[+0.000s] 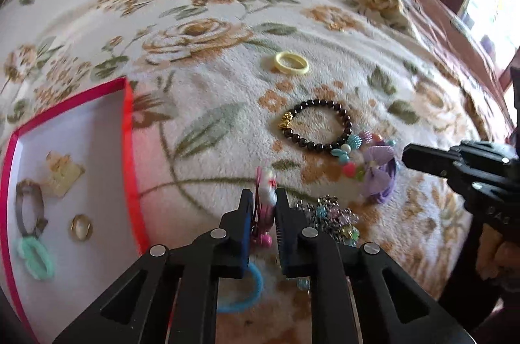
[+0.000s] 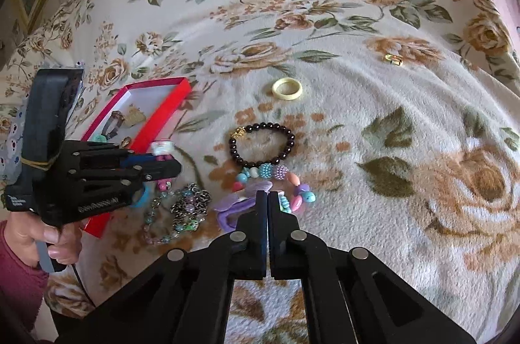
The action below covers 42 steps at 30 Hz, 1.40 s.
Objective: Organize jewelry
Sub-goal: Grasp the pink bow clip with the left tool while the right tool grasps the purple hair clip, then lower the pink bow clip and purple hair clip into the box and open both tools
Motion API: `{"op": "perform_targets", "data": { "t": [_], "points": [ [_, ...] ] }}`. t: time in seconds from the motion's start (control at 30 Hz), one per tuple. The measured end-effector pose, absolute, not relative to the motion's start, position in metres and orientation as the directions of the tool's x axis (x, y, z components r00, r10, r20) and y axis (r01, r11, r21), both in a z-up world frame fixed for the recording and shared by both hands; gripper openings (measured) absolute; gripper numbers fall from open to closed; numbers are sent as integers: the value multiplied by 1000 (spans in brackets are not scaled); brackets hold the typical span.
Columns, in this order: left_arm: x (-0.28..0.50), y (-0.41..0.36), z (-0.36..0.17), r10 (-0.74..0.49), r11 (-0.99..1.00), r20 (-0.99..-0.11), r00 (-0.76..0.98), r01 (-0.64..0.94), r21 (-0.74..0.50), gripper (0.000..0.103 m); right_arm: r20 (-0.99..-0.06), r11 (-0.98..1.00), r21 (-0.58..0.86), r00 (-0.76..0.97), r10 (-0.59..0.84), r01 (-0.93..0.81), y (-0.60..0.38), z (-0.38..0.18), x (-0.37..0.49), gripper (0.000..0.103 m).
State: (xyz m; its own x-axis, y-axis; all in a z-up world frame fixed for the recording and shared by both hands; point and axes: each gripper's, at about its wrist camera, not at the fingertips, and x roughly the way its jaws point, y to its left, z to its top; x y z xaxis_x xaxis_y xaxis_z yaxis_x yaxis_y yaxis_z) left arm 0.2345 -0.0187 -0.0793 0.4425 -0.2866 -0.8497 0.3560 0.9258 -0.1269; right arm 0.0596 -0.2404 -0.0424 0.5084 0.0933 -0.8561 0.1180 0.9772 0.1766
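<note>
The left hand-held gripper (image 1: 264, 207) pinches a pink hair clip (image 1: 265, 197) just above the blanket (image 1: 211, 129), beside the red box (image 1: 130, 129) — a slim grip, so it may slip out. The right hand-held gripper (image 2: 267, 204) is closed, empty.

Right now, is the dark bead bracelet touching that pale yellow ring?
Apart. The right wrist view shows bare blanket between the dark bead bracelet and the pale yellow ring; the left wrist view shows the same gap.

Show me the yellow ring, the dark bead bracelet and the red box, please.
yellow ring (image 2: 287, 88): right wrist view, on its near band.
dark bead bracelet (image 2: 290, 138): right wrist view, on a right-side bead.
red box (image 1: 128, 113): left wrist view, on its right wall.
</note>
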Motion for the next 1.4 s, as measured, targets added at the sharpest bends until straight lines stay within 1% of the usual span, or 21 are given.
{"op": "perform_targets", "data": {
  "t": [0.03, 0.07, 0.1, 0.13, 0.17, 0.2, 0.23, 0.37, 0.43, 0.47, 0.5, 0.67, 0.97, 1.2, 1.4],
  "points": [
    [230, -14, -76, -293, 928, -844, 449, 346, -139, 12, -857, 975, 188, 504, 106, 114, -239, -43, 60, 3],
    [226, -11, -74, -297, 929, -840, 453, 339, -146, 12, -863, 972, 199, 493, 115, 122, -239, -44, 61, 10],
    [221, -6, -71, -301, 932, -834, 462, 326, -156, 12, -868, 971, 197, 484, 109, 135, -238, -46, 61, 22],
    [218, -3, -68, -305, 934, -830, 467, 319, -164, 12, -870, 967, 205, 480, 111, 149, -238, -48, 60, 31],
    [213, 3, -66, -312, 935, -823, 474, 306, -179, 12, -868, 965, 209, 485, 110, 156, -238, -48, 58, 44],
    [209, 6, -63, -320, 935, -818, 477, 298, -192, 12, -868, 965, 200, 488, 94, 169, -237, -49, 56, 47],
    [204, 11, -61, -329, 935, -813, 481, 287, -209, 12, -869, 965, 196, 487, 88, 176, -236, -50, 55, 47],
    [188, 23, -55, -344, 934, -799, 494, 264, -239, 12, -871, 953, 243, 472, 132, 181, -233, -61, 59, 46],
    [180, 29, -51, -349, 934, -792, 501, 254, -251, 12, -871, 957, 230, 475, 123, 174, -228, -65, 64, 33],
    [176, 33, -49, -349, 935, -790, 504, 250, -253, 12, -870, 957, 232, 477, 126, 171, -226, -66, 66, 10],
    [173, 36, -48, -349, 935, -788, 508, 243, -257, 12, -870, 958, 231, 476, 127, 168, -224, -67, 68, 5],
    [158, 54, -43, -345, 938, -780, 523, 213, -272, 12, -852, 969, 210, 511, 118, 127, -212, -54, 65, 4],
    [130, 95, -38, -301, 952, -775, 556, 131, -276, 12, -819, 960, 278, 531, 219, 33, -180, -36, 77, 4],
    [106, 145, -29, -230, 963, -770, 595, 24, -268, 12, -796, 943, 322, 514, 319, -85, -128, -30, 102, 4],
    [101, 174, -31, -189, 962, -778, 599, -45, -268, 12, -785, 921, 343, 483, 389, -185, -81, -33, 125, 4]
  ]
}}
